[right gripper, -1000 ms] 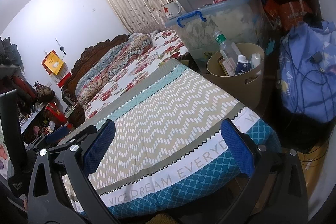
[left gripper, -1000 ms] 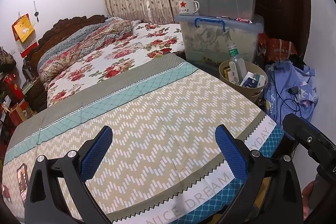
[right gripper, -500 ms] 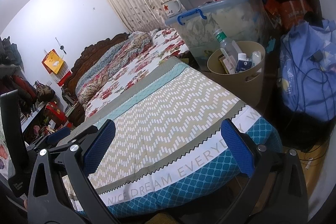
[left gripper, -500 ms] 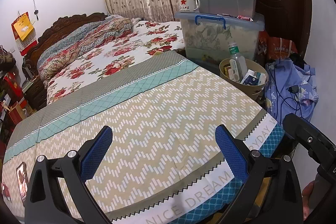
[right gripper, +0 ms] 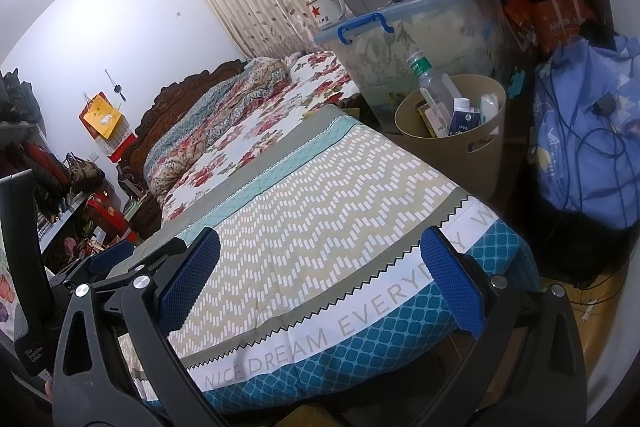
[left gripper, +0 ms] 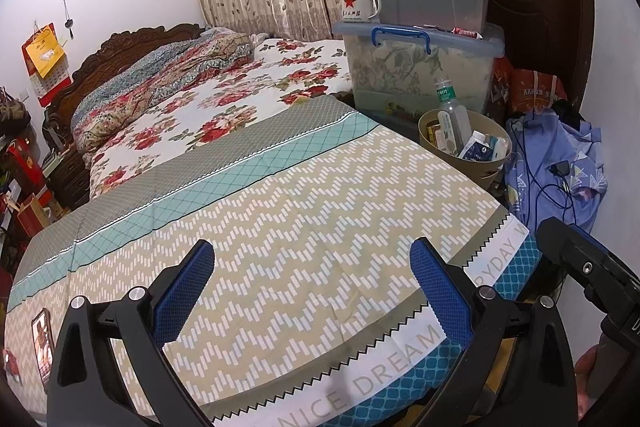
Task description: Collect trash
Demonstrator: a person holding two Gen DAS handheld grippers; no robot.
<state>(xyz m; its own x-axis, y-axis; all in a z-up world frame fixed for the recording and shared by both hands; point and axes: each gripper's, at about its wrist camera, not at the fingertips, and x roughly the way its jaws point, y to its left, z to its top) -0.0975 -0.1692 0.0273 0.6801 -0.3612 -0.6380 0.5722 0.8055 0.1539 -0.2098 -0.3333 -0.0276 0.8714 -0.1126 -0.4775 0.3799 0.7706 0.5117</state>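
Observation:
A tan trash bin (left gripper: 486, 173) stands on the floor at the bed's far right corner; it also shows in the right wrist view (right gripper: 476, 143). It holds a clear plastic bottle (left gripper: 448, 107), a blue-and-white carton (right gripper: 464, 117) and several other small packs. My left gripper (left gripper: 314, 275) is open and empty over the patterned bedspread (left gripper: 280, 227). My right gripper (right gripper: 320, 265) is open and empty above the bed's foot edge.
Two stacked clear storage boxes (left gripper: 420, 27) with an enamel mug (left gripper: 358, 7) stand behind the bin. A blue bag with cables (right gripper: 588, 131) lies right of it. A phone (left gripper: 42, 343) lies on the bed at far left. Folded quilts (left gripper: 160, 79) lie near the headboard.
Both views have shifted only slightly; the bin sits a little lower in the frames. Both grippers stay open and empty.

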